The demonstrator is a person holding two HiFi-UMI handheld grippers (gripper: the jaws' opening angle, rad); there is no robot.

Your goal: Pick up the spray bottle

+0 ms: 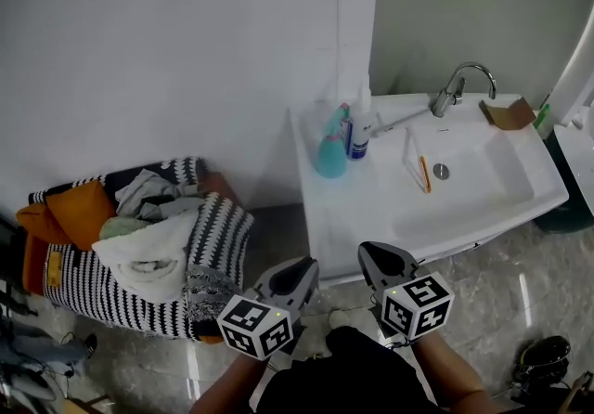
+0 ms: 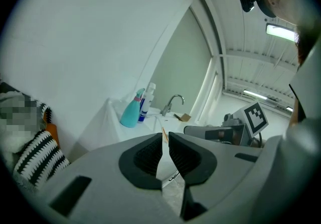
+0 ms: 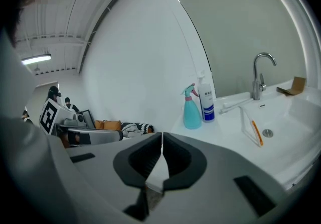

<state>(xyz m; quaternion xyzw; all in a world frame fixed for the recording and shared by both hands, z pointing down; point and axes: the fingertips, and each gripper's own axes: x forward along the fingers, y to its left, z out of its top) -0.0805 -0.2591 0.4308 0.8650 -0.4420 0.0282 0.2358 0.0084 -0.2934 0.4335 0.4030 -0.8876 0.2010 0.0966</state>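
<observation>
A teal spray bottle (image 1: 330,150) with a pink-trimmed trigger head stands upright at the back left corner of the white sink counter (image 1: 353,208). It is next to a white bottle with a blue label (image 1: 360,132). Both bottles also show in the left gripper view, spray bottle (image 2: 132,110), and in the right gripper view, spray bottle (image 3: 191,109). My left gripper (image 1: 299,273) and right gripper (image 1: 378,259) hover side by side short of the counter's front edge, well apart from the bottles. The right gripper (image 3: 161,137) is shut and empty. The left gripper (image 2: 165,140) holds nothing and is shut but for a thin slit at the tips.
A chrome faucet (image 1: 455,87) rises behind the basin, and an orange-handled stick (image 1: 423,173) lies on the basin's left rim. A piece of cardboard (image 1: 508,112) sits at the back right. A striped basket of clothes (image 1: 139,245) stands on the floor to the left, against the wall.
</observation>
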